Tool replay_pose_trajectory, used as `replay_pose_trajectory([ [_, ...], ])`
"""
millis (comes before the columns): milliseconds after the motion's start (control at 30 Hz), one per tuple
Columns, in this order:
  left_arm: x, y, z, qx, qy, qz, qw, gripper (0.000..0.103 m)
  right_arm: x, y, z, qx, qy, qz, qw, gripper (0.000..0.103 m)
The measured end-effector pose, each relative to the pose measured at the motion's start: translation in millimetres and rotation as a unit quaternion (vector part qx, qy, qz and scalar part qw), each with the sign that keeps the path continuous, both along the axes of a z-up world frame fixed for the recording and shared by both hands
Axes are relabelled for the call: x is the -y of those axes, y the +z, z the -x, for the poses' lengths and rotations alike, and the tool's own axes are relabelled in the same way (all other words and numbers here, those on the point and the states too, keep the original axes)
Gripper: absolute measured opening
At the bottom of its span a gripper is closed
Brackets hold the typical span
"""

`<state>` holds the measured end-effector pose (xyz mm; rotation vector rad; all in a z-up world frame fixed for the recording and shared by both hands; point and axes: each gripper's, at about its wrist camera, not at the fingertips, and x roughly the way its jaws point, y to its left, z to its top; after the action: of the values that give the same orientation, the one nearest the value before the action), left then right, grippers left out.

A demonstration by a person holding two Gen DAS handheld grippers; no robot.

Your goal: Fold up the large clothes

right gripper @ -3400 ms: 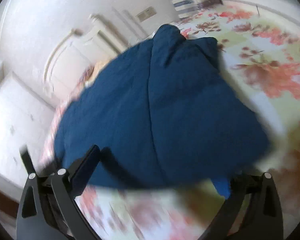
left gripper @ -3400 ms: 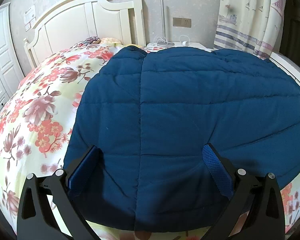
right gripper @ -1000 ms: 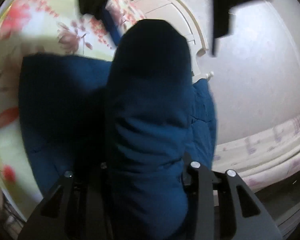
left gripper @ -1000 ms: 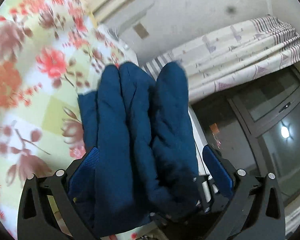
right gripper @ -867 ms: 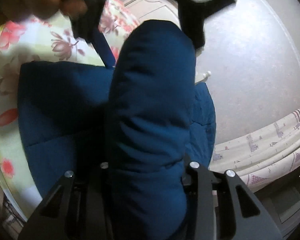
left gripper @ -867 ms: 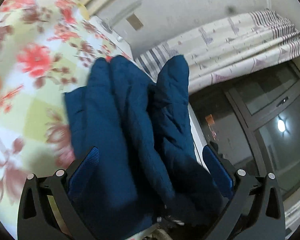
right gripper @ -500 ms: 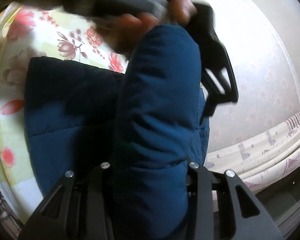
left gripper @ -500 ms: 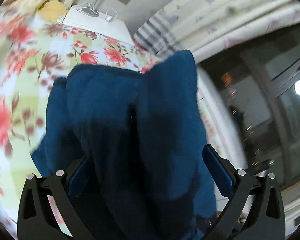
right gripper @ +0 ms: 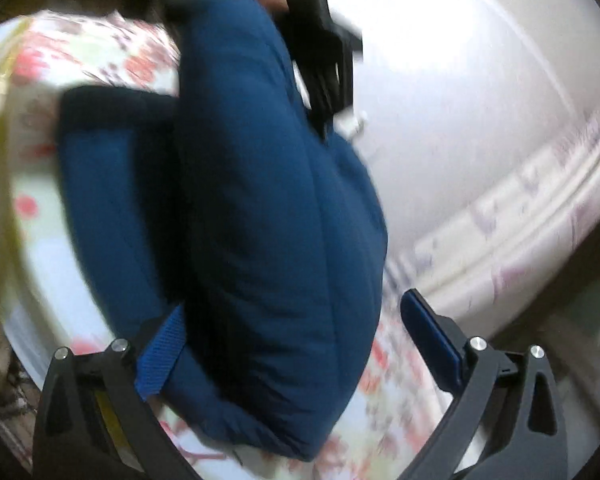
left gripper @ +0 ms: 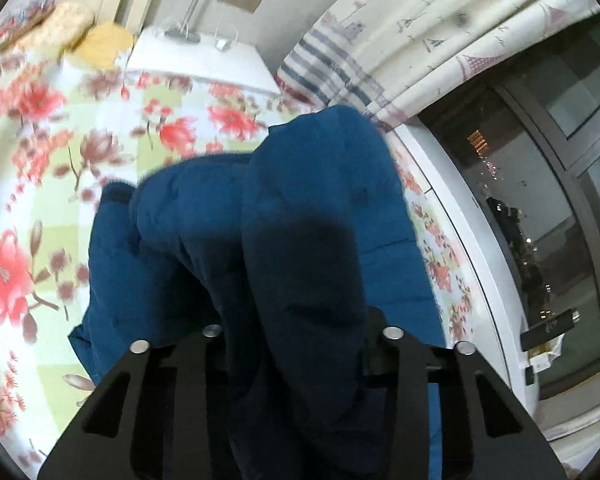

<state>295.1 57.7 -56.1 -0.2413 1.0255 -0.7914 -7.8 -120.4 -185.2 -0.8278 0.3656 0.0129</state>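
Note:
The dark blue padded jacket [left gripper: 260, 220] is bunched into thick folds and lifted above the floral bedspread [left gripper: 40, 140]. My left gripper [left gripper: 296, 340] is shut on a thick fold of it; the fingertips are buried in the fabric. In the right wrist view the jacket [right gripper: 260, 200] hangs in front of my right gripper [right gripper: 296, 344], which is open, its blue pads [right gripper: 428, 328] apart and the fabric loose between them. The left gripper [right gripper: 320, 40] shows at the top of that view, held by a hand.
A white nightstand [left gripper: 204, 64] and pillows [left gripper: 60, 28] are at the bed's head. A striped curtain [left gripper: 400, 40] and a dark window [left gripper: 540, 220] with a white sill run along the right side of the bed.
My left gripper has closed on the jacket fold. My right gripper has opened and let go of the jacket. Both views have swung and the right one is blurred.

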Motion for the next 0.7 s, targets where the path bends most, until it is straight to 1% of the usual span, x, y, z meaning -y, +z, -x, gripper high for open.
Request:
replay_pose_trajectory([
  [33, 1.7, 12.0, 7.5, 0.021, 0.001, -0.005, 0.9998, 0.029, 4.2, 0.1, -1.3, -0.013, -0.002, -0.009, 1.000, 0.100],
  [67, 3.3, 22.2, 13.9, 0.042, 0.002, -0.009, 0.9991, 0.026, 2.9, 0.2, -1.1, -0.016, -0.001, -0.006, 1.000, 0.100],
  [100, 1.1, 38.3, 26.9, 0.069, 0.001, -0.009, 0.9976, 0.025, 3.6, -1.4, 0.2, -0.018, 0.000, 0.003, 1.000, 0.100],
  [133, -2.7, 47.7, 36.0, 0.084, 0.001, -0.006, 0.9964, 0.024, 3.9, -2.4, -0.6, -0.020, 0.000, 0.005, 1.000, 0.100],
  [167, -12.1, 56.6, 47.5, 0.103, 0.003, -0.001, 0.9947, 0.024, -7.1, 4.0, -0.5, -0.023, 0.001, 0.004, 1.000, 0.100],
  [200, -24.0, 57.5, 54.4, 0.113, 0.010, 0.004, 0.9935, 0.024, -2.6, 3.8, 0.1, -0.030, 0.001, -0.005, 1.000, 0.100],
  [233, -33.4, 53.4, 56.3, 0.115, 0.016, 0.005, 0.9932, 0.024, -0.3, 2.4, -1.5, -0.036, 0.000, -0.014, 0.999, 0.100],
  [300, -52.7, 26.5, 45.4, 0.097, 0.038, -0.009, 0.9945, 0.024, -2.5, 5.0, -10.3, -0.046, 0.000, -0.032, 0.998, 0.100],
  [333, -61.2, 3.7, 35.7, 0.086, 0.048, -0.021, 0.9949, 0.024, -1.4, 7.4, -11.6, -0.050, -0.001, -0.040, 0.998, 0.100],
  [367, -69.5, -16.6, 26.9, 0.072, 0.048, -0.004, 0.9963, 0.024, -1.5, 8.4, -11.8, -0.049, -0.002, -0.039, 0.998, 0.100],
  [400, -77.9, -29.3, 20.9, 0.063, 0.042, 0.033, 0.9966, 0.024, -2.8, 10.8, -10.9, -0.049, -0.001, -0.034, 0.998, 0.100],
  [433, -82.6, -35.8, 17.5, 0.055, 0.040, 0.057, 0.9960, 0.025, -4.1, 10.4, -10.6, -0.049, 0.001, -0.025, 0.999, 0.100],
  [467, -83.3, -37.2, 16.5, 0.053, 0.042, 0.062, 0.9958, 0.025, -4.0, 11.4, -8.2, -0.056, 0.009, -0.016, 0.998, 0.099],
  [500, -82.1, -36.6, 17.9, 0.058, 0.043, 0.058, 0.9957, 0.024, -4.1, 14.6, -4.4, -0.071, 0.022, -0.012, 0.997, 0.095],
  [533, -79.0, -34.1, 20.6, 0.067, 0.046, 0.047, 0.9956, 0.024, -2.1, 19.9, 0.1, -0.091, 0.044, -0.011, 0.995, 0.092],
  [567, -76.5, -32.2, 23.9, 0.074, 0.050, 0.039, 0.9953, 0.025, 2.3, 30.7, 6.4, -0.109, 0.068, -0.027, 0.991, 0.090],
  [600, -74.4, -31.3, 28.2, 0.079, 0.053, 0.035, 0.9948, 0.025, 7.1, 41.2, 11.8, -0.120, 0.087, -0.056, 0.987, 0.090],
  [633, -73.8, -31.0, 32.7, 0.086, 0.058, 0.035, 0.9939, 0.025, 13.8, 58.3, 17.4, -0.132, 0.113, -0.110, 0.979, 0.090],
  [667, -74.1, -32.3, 36.0, 0.091, 0.064, 0.040, 0.9929, 0.025, 19.3, 76.1, 20.0, -0.138, 0.137, -0.167, 0.967, 0.090],
  [700, -75.1, -34.8, 37.8, 0.092, 0.072, 0.050, 0.9919, 0.025, 21.0, 88.9, 19.3, -0.138, 0.151, -0.203, 0.958, 0.090],
])
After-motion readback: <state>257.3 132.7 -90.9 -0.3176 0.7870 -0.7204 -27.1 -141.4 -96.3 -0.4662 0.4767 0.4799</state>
